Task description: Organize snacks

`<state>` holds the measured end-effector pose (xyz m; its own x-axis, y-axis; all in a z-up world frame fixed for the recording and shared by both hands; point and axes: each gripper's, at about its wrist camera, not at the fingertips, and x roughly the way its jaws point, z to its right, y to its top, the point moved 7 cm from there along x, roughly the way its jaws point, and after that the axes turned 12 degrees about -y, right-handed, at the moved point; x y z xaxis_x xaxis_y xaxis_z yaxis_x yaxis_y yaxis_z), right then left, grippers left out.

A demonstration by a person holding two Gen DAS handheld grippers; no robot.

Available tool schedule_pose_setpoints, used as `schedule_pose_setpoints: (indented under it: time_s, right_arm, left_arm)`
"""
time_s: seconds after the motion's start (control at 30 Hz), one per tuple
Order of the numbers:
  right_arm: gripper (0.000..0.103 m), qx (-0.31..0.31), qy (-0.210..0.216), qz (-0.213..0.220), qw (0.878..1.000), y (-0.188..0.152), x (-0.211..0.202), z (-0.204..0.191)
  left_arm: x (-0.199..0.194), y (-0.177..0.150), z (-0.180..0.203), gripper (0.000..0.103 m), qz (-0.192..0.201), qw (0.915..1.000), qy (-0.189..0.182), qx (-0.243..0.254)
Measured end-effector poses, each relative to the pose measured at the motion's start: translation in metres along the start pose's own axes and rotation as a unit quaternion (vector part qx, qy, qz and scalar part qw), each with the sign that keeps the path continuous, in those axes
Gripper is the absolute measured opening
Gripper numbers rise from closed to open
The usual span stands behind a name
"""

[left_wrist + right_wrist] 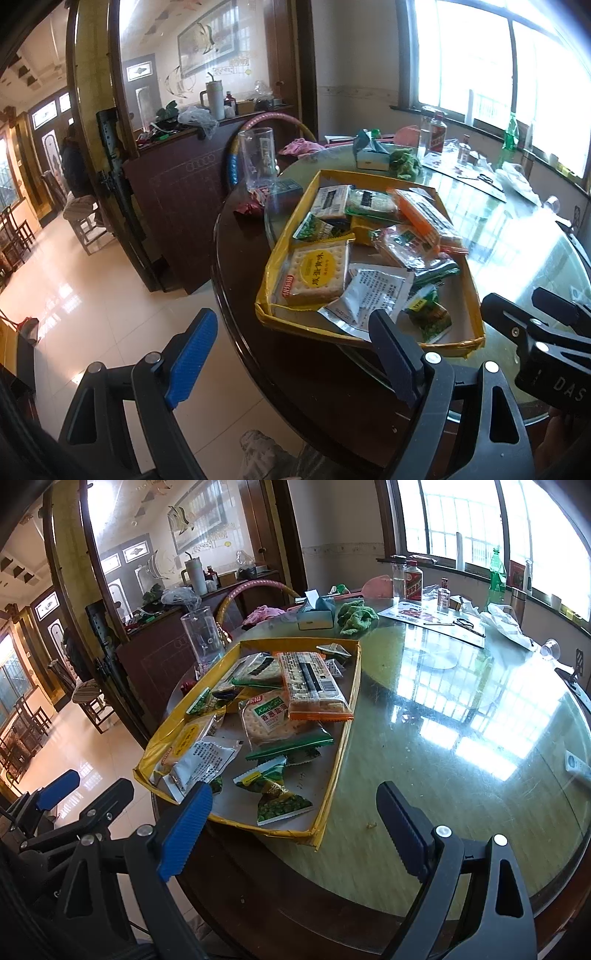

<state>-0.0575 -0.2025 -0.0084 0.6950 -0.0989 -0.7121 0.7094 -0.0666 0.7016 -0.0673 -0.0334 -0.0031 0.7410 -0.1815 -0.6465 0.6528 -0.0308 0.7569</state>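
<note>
A shallow yellow-edged tray (343,716) of snack packets sits at the near-left edge of the round glass-topped table (461,738). A silver packet (369,291) overlaps the yellow cracker pack (317,273), hiding its corner. The left gripper (295,358) and right gripper (295,834) both gape wide, holding nothing. Small print on the packets is unreadable.

A home dining room.
I face a round glass-topped table (461,720), barred windows (461,528), a cluttered sideboard (192,162) and tiled floor (74,288).
</note>
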Motion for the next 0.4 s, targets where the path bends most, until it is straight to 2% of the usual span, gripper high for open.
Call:
schedule_pose_setpoints:
  time_s: [0.4]
  right_arm:
    - [0.09,-0.005,-0.001,-0.003,1.0,0.002,0.0055,-0.0042]
  left_arm:
    - [0.004,0.0061,0.0018,0.084,0.001,1.0,-0.009,0.004]
